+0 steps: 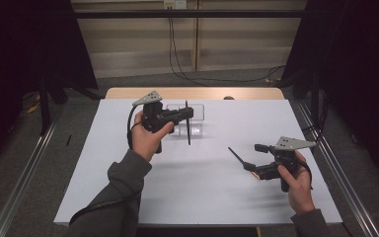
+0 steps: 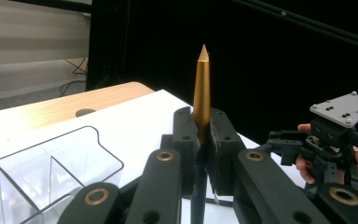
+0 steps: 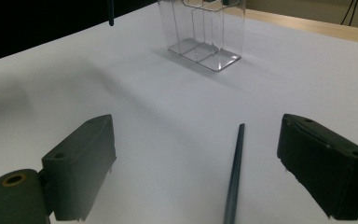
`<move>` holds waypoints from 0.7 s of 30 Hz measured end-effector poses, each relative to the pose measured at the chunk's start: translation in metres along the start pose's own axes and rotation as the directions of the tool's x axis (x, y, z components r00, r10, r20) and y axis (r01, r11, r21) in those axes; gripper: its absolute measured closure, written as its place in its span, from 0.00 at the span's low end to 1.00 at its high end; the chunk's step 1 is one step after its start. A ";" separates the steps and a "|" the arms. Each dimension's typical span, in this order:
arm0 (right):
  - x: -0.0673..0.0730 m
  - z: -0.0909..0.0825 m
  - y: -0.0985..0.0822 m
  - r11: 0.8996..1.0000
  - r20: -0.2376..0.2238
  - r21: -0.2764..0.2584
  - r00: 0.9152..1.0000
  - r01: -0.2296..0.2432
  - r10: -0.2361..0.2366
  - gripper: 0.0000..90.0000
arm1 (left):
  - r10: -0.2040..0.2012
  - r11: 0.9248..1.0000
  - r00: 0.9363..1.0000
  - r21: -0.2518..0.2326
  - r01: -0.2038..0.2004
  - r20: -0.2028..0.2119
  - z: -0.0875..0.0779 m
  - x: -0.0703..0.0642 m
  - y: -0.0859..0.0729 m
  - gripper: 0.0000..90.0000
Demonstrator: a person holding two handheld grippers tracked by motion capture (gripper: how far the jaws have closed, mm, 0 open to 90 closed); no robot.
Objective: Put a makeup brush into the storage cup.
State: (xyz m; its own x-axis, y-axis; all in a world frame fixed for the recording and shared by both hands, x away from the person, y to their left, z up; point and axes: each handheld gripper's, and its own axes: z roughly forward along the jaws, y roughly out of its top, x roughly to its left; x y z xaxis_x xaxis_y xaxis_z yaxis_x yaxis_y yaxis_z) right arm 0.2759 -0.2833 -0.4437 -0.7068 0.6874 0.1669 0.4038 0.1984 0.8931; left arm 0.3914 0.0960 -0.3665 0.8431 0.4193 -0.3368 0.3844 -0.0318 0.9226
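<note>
Room, as I see it from the high view: white table top (image 1: 197, 187) over a wooden table (image 1: 192, 93) whose far edge stays bare, with a round hole (image 1: 229, 98) near its far right corner. Grey floor (image 1: 24, 163). Black curtains (image 1: 355, 59) left and right. Pale panelled back wall (image 1: 138, 44); black cables (image 1: 177, 54) hang down it. Metal rails (image 1: 19, 182) flank the table.

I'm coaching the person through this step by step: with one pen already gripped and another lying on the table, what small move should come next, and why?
Probably lower the right tongs and close them on the dark slim pen lying on the white table. Their jaws stand open on either side of it, not yet touching. The left tongs are already shut on the gold pointed pen, near the clear plastic divided holder.
</note>
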 end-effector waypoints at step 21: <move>-0.006 -0.015 -0.007 0.998 0.030 -0.066 1.000 -0.008 0.010 0.11 | 0.018 1.000 1.000 -0.015 -0.018 -0.014 0.005 0.006 0.012 0.93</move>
State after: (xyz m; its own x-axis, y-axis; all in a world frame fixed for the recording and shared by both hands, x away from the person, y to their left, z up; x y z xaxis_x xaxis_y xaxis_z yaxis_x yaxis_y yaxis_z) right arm 0.2686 -0.2999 -0.4450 -0.6853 0.7098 0.1630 0.3701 0.1467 0.9173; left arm 0.4024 0.0936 -0.3583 0.8443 0.4314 -0.3178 0.3637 -0.0259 0.9312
